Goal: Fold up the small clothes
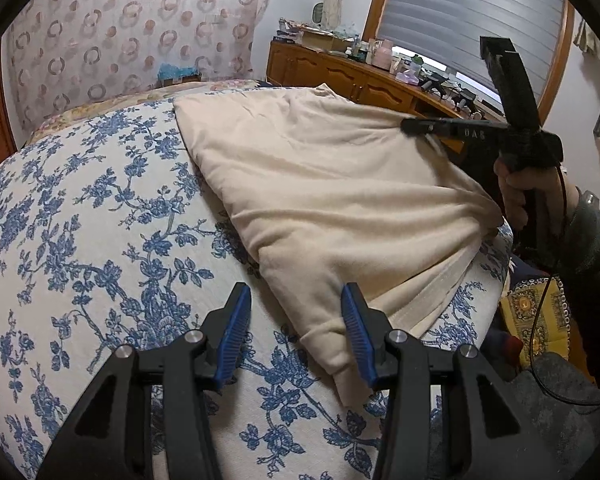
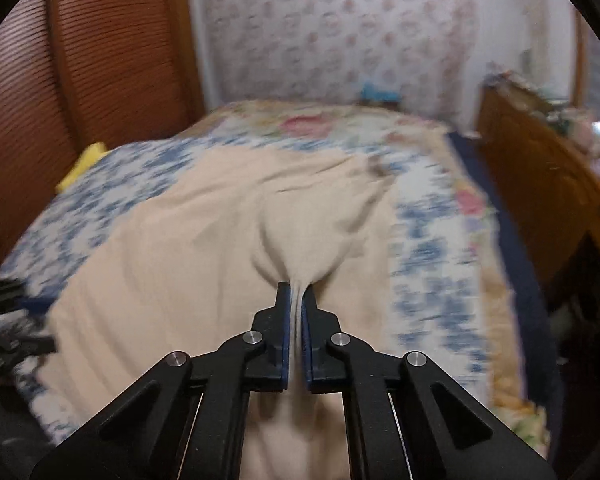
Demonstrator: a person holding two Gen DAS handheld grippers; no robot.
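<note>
my right hand-held gripper [image 2: 296, 292] is clamped on a pinch of the cream garment [image 2: 180, 248]; the cloth bunches into a narrow ridge between the blue pads [image 2: 286, 320] and fans out in creases just beyond the tips. from the left wrist view the same right hand-held gripper [image 1: 410, 125] shows side-on at the garment's far right edge, with my hand [image 1: 512, 188] around its handle and a dark sleeve [image 1: 592, 248] behind.

the garment [image 1: 320, 200] lies on the bed [image 1: 80, 220], spread over a white cover with blue flowers. it is loosely doubled, with a thick rounded edge running down toward the near corner, and it hangs slightly over the bed's right side.

my left hand-held gripper [image 1: 296, 304] stands partly open above the cover, nothing between its pads. the garment's near corner lies just beside the right pad [image 1: 354, 328]; i cannot tell if they touch. the left pad [image 1: 236, 320] is over bare cover.

behind the bed are a curtain [image 1: 132, 32] with ring patterns, a wooden dresser [image 1: 340, 72] crowded with small items, and a window blind [image 1: 468, 16]. the right wrist view is blurred; it shows a brown slatted panel [image 2: 80, 80] at left and something yellow [image 2: 82, 166] at the bed's far left edge.
</note>
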